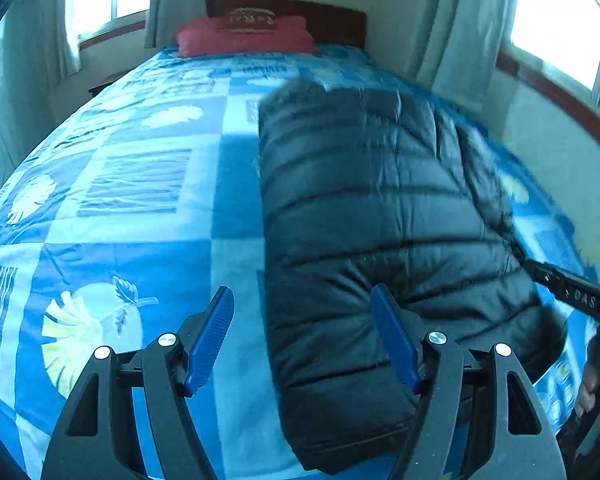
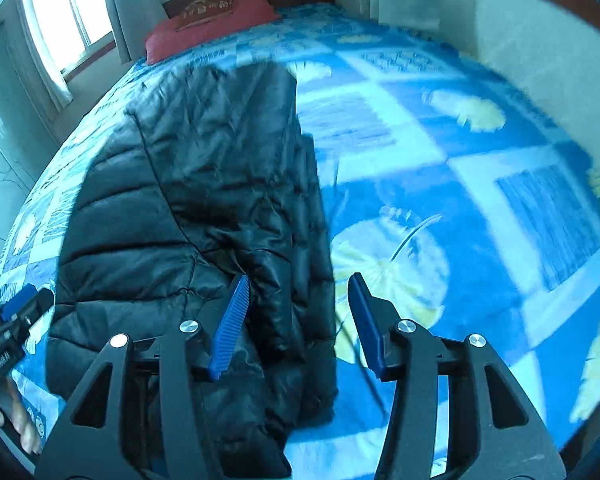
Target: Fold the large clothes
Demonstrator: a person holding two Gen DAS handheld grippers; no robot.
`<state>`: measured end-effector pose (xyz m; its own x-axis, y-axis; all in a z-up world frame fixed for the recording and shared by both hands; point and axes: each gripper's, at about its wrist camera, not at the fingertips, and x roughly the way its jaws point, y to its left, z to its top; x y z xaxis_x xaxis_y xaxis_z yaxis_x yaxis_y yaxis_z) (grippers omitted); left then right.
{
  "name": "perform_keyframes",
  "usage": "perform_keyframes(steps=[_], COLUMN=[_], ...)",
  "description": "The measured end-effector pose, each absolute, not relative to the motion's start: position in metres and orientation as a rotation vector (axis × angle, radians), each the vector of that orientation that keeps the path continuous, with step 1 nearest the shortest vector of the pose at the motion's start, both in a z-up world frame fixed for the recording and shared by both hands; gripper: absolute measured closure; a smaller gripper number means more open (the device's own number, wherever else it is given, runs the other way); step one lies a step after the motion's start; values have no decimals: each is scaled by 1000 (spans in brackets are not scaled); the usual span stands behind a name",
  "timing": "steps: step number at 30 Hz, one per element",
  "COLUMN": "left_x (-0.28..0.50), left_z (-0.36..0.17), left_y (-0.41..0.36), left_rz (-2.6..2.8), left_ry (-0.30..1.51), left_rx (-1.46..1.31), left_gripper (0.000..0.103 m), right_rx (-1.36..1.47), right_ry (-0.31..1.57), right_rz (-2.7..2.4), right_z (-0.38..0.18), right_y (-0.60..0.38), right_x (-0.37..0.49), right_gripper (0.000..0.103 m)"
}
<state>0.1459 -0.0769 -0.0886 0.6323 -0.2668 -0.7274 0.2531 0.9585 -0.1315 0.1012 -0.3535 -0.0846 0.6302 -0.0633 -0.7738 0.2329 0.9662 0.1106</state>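
Two grippers: the left gripper (image 1: 302,336) and the right gripper (image 2: 298,326) both hang spread wide, grasping nothing.
Jacket: the black puffer jacket (image 1: 372,216) lies lengthwise on the bed (image 1: 140,184), folded into a long strip, its near end at the foot edge.
Risk: slick, puffy layers look likely to spring open or slide if pinched shallowly.
Cause: grabbing only the top layer.

Jacket (image 1: 372,208): glossy black quilted cloth. Bedspread (image 1: 140,184): soft matt printed cloth. Headboard (image 1: 324,16): dark wood.
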Motion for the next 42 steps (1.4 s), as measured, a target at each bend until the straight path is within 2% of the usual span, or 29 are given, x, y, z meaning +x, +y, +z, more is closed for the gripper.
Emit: perform_keyframes(steps=[5, 9, 15, 24, 42], left_x=[176, 213, 251, 272, 282], left_z=[-68, -66, -89, -121, -145], left_y=[-82, -94, -109, -132, -139], left_rz=[-296, -286, -286, -279, -245], left_ry=[794, 776, 831, 901, 896], left_rx=[-27, -14, -3, 23, 23], left_gripper=[33, 33, 33, 31, 28], right_rx=[194, 163, 98, 153, 168], right_ry=[770, 760, 826, 884, 816], right_rz=[-118, -64, -47, -72, -109], right_z=[-46, -41, -76, -132, -155], right_y=[-347, -330, -322, -342, -341], right_x=[127, 167, 215, 232, 232], right_gripper=[53, 54, 54, 54, 54])
